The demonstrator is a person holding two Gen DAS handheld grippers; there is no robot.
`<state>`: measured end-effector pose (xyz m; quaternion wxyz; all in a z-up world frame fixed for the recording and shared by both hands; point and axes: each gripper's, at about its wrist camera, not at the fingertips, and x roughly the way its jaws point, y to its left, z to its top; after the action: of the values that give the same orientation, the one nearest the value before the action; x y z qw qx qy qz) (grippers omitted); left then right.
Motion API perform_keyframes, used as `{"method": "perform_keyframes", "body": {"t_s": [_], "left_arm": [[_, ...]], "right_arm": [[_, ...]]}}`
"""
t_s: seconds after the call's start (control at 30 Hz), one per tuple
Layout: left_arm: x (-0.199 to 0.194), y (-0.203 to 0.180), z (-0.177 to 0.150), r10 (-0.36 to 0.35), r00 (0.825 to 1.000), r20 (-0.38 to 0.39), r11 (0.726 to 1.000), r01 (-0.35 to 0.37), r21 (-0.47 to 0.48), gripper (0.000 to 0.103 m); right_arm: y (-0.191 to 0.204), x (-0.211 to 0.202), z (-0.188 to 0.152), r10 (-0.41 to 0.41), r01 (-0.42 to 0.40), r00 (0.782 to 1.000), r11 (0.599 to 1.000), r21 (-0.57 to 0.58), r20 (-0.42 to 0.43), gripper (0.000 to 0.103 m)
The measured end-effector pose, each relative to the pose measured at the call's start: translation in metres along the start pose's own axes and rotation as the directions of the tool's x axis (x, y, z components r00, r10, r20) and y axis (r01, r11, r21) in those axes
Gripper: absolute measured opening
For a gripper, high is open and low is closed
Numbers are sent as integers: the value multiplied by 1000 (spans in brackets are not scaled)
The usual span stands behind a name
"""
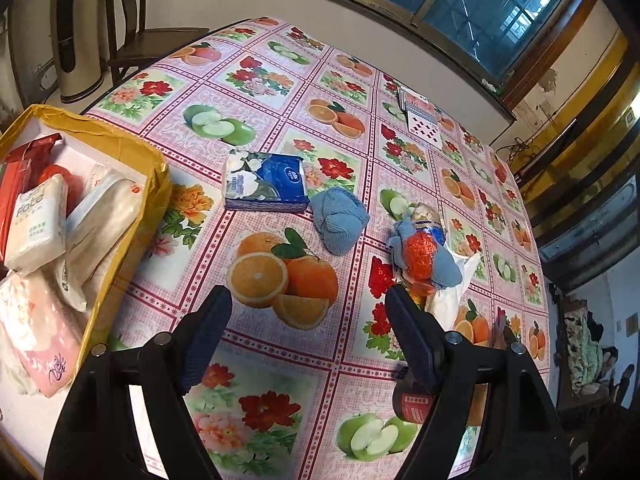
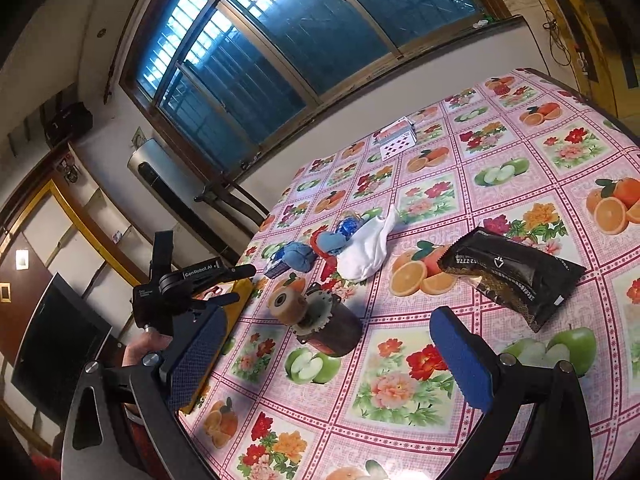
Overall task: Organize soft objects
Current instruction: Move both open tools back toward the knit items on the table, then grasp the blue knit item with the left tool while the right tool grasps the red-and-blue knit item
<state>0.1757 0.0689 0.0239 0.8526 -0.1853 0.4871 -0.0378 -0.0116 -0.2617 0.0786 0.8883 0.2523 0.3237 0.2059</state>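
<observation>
Above the fruit-print tablecloth (image 1: 256,104), left gripper (image 1: 308,300) and right gripper (image 2: 328,324), fingers spread wide, both empty.

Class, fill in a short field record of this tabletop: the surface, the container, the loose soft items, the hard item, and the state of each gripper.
Surface: fruit-and-flower tablecloth
Container: yellow box, already holding tissue packs
Loose soft items: blue tissue pack; blue balled cloth; white cloth; black packet
Hard item: dark jar, lying on its side
Also: playing cards
Left gripper: open, empty
Right gripper: open, empty
</observation>
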Motion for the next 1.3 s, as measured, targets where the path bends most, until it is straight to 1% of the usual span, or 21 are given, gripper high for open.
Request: {"method": "perform_keyframes", "body": {"t_s": [0.07, 0.13, 0.23, 0.33, 0.4, 0.43, 0.47, 0.53, 0.6, 0.67, 0.73, 0.83, 0.93, 1.03, 1.07, 1.1, 1.13, 1.2, 1.23, 1.27, 1.3], "left_arm": [[8, -4, 7, -14, 1000, -11, 1000, 14, -12, 79], [16, -8, 15, -34, 999, -30, 999, 34, -19, 79], [27, -15, 28, -42, 999, -29, 999, 42, -22, 79], [42, -17, 37, -75, 996, -57, 996, 73, -45, 79], [53, -16, 39, -102, 991, -84, 993, 96, -75, 79], [59, -17, 40, -118, 989, -93, 990, 110, -83, 79], [62, -17, 41, -131, 987, -98, 989, 123, -86, 79], [69, -19, 43, -149, 984, -97, 986, 140, -91, 79], [75, -20, 45, -153, 982, -107, 985, 143, -99, 79], [83, -18, 47, -157, 980, -119, 982, 143, -120, 79], [92, -17, 48, -168, 976, -137, 980, 150, -131, 79], [99, -16, 49, -171, 974, -146, 979, 151, -138, 79], [101, -17, 51, -162, 977, -137, 981, 145, -130, 79], [101, -15, 53, -160, 978, -136, 981, 142, -131, 79], [101, -16, 53, -149, 980, -133, 984, 133, -121, 79], [100, -17, 52, -139, 982, -129, 987, 125, -105, 79], [100, -18, 51, -131, 983, -127, 989, 120, -87, 78], [99, -20, 48, -104, 986, -130, 994, 98, -52, 67], [99, -21, 47, -84, 987, -134, 996, 80, -37, 51], [99, -21, 45, -74, 988, -138, 997, 71, -32, 39], [99, -20, 44, -76, 986, -146, 997, 72, -32, 36]], "right_arm": [[-2, 6, 7, 1, -1, 1000, 1000, 2, -13, 103], [5, 14, 22, -12, 10, 999, 999, -47, -38, 103], [26, 36, 50, -49, 37, 997, 981, -189, -59, 103], [28, 80, 78, -80, 33, 988, 945, -325, -132, 101], [22, 112, 91, -95, 20, 977, 932, -361, -192, 96], [19, 129, 95, -114, 25, 971, 923, -383, -212, 86], [18, 142, 97, -136, 32, 965, 910, -413, -225, 72], [17, 170, 98, -186, 39, 948, 875, -482, -260, 63], [17, 190, 95, -204, 19, 934, 848, -529, -293, 63], [20, 205, 88, -220, -11, 921, 811, -585, -321, 63], [23, 217, 83, -262, -2, 910, 772, -635, -322, 63], [24, 234, 82, -267, -30, 897, 758, -652, -352, 63], [28, 257, 76, -290, -78, 866, 727, -683, -407, 64], [35, 272, 64, -312, -103, 853, 685, -722, -418, 61], [37, 274, 62, -317, -106, 852, 675, -730, -416, 57], [39, 277, 59, -319, -111, 848, 674, -730, -423, 50], [37, 280, 58, -328, -107, 839, 683, -722, -435, 31], [31, 285, 53, -347, -104, 814, 702, -704, -466, 32], [29, 285, 51, -361, -93, 812, 696, -712, -458, 31], [29, 282, 50, -367, -79, 819, 688, -721, -441, 31], [27, 279, 51, -366, -70, 822, 696, -715, -436, 31]]}}
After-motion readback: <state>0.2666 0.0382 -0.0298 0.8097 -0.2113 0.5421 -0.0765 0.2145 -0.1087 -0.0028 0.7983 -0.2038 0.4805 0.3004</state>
